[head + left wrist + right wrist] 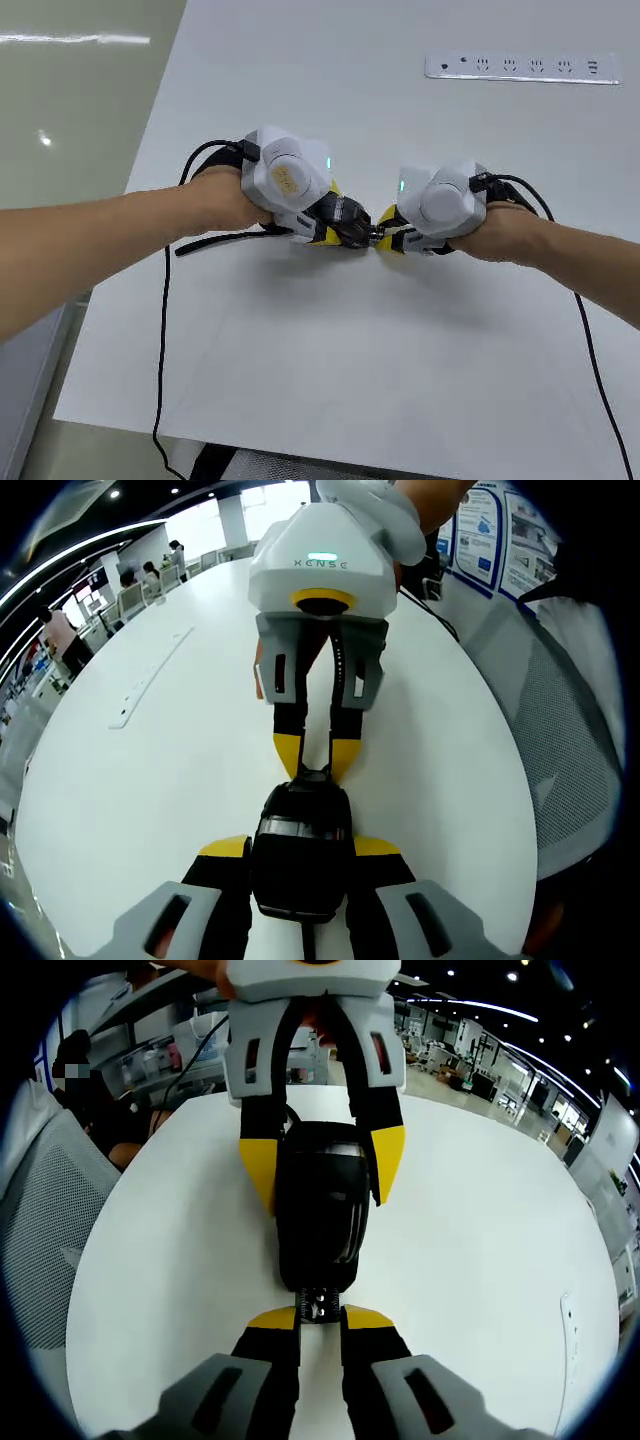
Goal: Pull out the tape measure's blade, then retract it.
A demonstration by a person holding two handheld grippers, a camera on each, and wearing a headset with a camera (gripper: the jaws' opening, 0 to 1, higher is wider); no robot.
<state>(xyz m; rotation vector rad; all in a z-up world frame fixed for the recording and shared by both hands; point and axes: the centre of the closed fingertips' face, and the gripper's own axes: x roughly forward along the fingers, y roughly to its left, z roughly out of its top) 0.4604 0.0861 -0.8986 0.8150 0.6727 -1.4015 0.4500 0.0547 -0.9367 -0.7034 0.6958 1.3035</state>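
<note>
A black tape measure [352, 222] sits just above the white table [330, 350], clamped at its sides by my left gripper [335, 228]. In the left gripper view the case [300, 850] fills the gap between my yellow-tipped jaws, so the left gripper [300, 842] is shut on it. My right gripper [387, 240] faces it from the right, tip to tip. Its jaws are pinched on the blade's end hook [318, 1305], which lies right at the mouth of the case [322, 1210]. Almost no blade shows between hook and case.
A white power strip [520, 68] lies at the table's far right. Black cables [165, 330] trail from both grippers over the near and left table edges. A grey mesh chair [560, 760] stands beside the table. The table's left edge [110, 290] is close to my left arm.
</note>
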